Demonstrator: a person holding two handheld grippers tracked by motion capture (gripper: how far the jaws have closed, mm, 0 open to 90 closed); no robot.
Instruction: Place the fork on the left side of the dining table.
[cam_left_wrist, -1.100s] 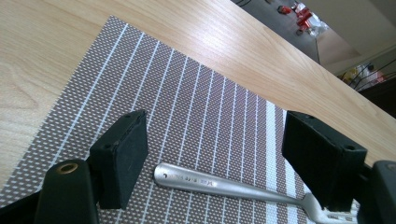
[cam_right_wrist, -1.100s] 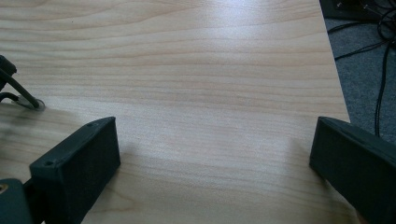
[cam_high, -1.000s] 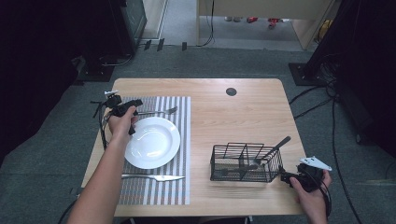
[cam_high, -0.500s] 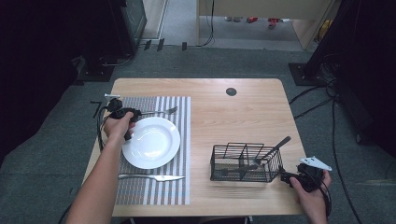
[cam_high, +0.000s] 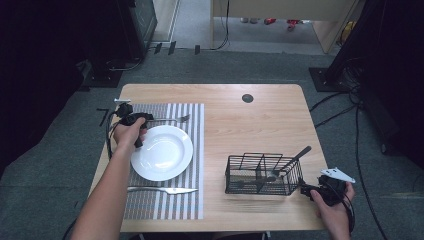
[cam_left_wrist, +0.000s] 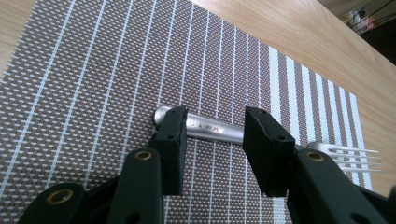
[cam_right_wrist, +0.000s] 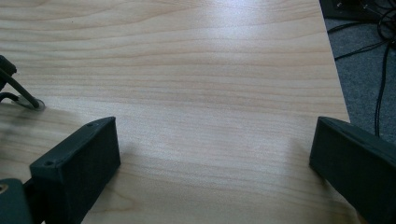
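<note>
Change since earlier frame: left tool (cam_high: 131, 119) has shifted slightly toward the handle end of the fork (cam_high: 172, 120); right tool (cam_high: 320, 190) is unchanged.
Left tool state: released, jaws parted on either side of the fork handle (cam_left_wrist: 212, 129), no pad seen touching the metal.
Fork position: flat on the striped placemat (cam_high: 192, 165), handle between the jaws, tines (cam_left_wrist: 348, 156) beyond the right-hand jaw, past the far rim of the white plate (cam_high: 162, 152).
Right tool state: released, jaws wide apart over bare desk (cam_right_wrist: 210, 70), just beside the wire caddy (cam_high: 262, 174).
Step in hand (judged): closing on the fork handle.
Good practice: keep both pads level with the handle, squeeze evenly, lift straight up so the tines clear the plate.
Risk (judged): the round, polished handle may roll or slip out of a skewed grip.
Other items: knife (cam_high: 162, 190) lies on the placemat, nearer the person than the plate.
</note>
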